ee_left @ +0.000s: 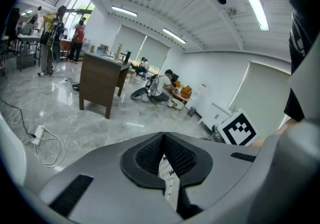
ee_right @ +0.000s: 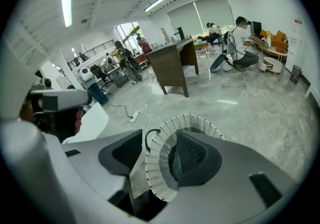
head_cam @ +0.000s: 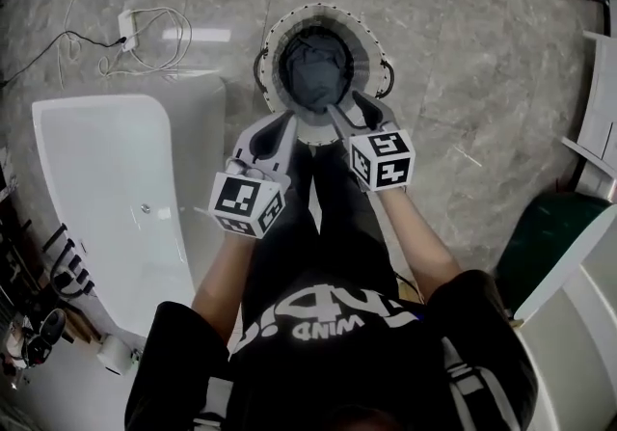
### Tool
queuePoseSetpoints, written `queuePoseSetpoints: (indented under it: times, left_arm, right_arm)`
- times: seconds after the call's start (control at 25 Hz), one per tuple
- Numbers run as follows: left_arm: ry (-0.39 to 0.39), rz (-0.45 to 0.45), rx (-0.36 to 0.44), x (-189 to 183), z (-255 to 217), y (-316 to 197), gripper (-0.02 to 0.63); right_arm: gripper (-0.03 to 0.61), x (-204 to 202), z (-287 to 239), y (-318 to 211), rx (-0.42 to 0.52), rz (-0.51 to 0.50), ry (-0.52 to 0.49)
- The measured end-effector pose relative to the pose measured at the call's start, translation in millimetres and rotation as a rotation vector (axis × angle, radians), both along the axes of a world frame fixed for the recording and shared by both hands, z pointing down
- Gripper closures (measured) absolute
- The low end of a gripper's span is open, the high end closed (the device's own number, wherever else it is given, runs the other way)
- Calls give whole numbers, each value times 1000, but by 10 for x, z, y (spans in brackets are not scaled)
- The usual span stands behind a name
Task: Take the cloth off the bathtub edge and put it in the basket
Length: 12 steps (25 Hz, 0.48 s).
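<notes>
Inside the round white ribbed basket (head_cam: 280,29), just beyond both tools, we see the dark grey cloth (head_cam: 313,67); right tool (head_cam: 352,111) nearer, jaws apart, empty; left tool (head_cam: 281,122) closed.

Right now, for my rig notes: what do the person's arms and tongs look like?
The left tongs and right tongs are light grey plastic shells with dark ribbed pads. Each carries a white cube with black square markers. The person wears a black short-sleeved T-shirt with white lettering.
</notes>
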<state>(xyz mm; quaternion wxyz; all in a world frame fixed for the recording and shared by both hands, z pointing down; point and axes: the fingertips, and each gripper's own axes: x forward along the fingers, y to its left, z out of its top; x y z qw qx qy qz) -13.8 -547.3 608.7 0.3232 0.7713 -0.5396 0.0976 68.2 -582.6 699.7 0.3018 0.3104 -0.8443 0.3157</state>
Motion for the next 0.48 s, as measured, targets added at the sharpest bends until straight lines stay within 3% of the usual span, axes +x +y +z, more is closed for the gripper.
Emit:
queuePoseSetpoints:
  times: [0.08,0.24,0.48]
  left_arm:
    - [-10,4,23,-8,-213,-25,599]
    - [-28,19,83,23,-705,-80,600]
    - [-45,59,182,162,-1405,-83,600]
  right_arm:
    - [384,-53,-314,-18,36,-15,-29]
    - [525,-89,-1029,-18,120,-30,-97]
    - [561,2,-2023,140,253,-62,-203]
